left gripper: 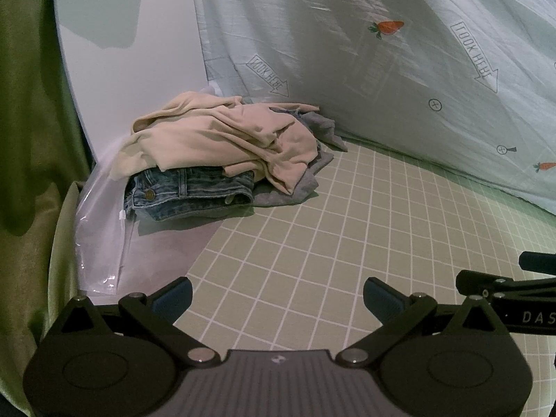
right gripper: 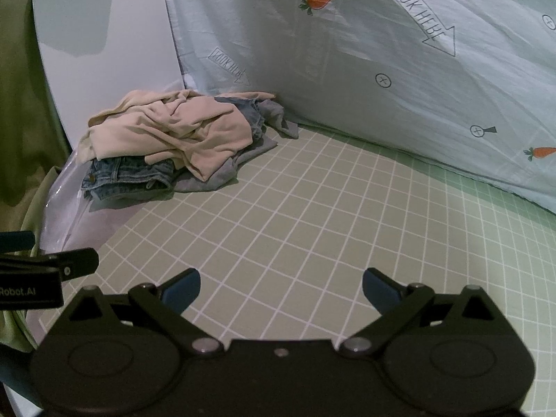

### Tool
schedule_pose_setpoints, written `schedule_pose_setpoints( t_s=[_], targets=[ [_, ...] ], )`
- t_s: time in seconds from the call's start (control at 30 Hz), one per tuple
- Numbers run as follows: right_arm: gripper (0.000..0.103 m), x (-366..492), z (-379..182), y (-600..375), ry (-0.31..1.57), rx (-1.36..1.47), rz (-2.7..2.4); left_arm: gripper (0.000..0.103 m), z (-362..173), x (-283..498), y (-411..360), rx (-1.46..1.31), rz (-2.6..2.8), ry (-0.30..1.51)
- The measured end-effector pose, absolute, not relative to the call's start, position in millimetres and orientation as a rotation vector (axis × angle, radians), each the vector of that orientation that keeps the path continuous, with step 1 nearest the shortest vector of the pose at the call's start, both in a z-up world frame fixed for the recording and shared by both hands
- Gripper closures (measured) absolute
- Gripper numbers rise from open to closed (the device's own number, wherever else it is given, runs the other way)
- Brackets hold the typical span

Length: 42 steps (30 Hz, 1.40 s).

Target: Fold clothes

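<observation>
Soft, limp cream cotton top (left gripper: 222, 135) judged best pinched at its hem; left gripper (left gripper: 278, 299) and right gripper (right gripper: 281, 288) are held spread, empty.

- green grid-lined tabletop (left gripper: 347, 229)
- heap of clothes (left gripper: 222, 153) at its far left corner
- clear plastic bag (left gripper: 100, 243) beside the heap
</observation>
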State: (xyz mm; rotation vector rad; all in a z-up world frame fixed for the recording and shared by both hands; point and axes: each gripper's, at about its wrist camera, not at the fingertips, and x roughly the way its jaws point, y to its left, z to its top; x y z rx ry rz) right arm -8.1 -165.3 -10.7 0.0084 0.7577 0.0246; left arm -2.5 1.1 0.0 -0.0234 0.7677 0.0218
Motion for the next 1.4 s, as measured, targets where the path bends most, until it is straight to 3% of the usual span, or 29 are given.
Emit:
schedule_pose_setpoints(
  t_s=[0.8, 1.4],
  targets=[
    [0.002, 13.5, -13.8, -163.8, 0.781, 0.023, 0.043, 0.000, -3.7, 16.6, 14.7, -0.025, 0.073, 0.781],
    [0.002, 170.6, -15.2, -124.9, 0.784, -0.014, 0.142, 0.000, 8.4, 143.9, 91.2, -0.071, 0.189, 0.751]
  ],
)
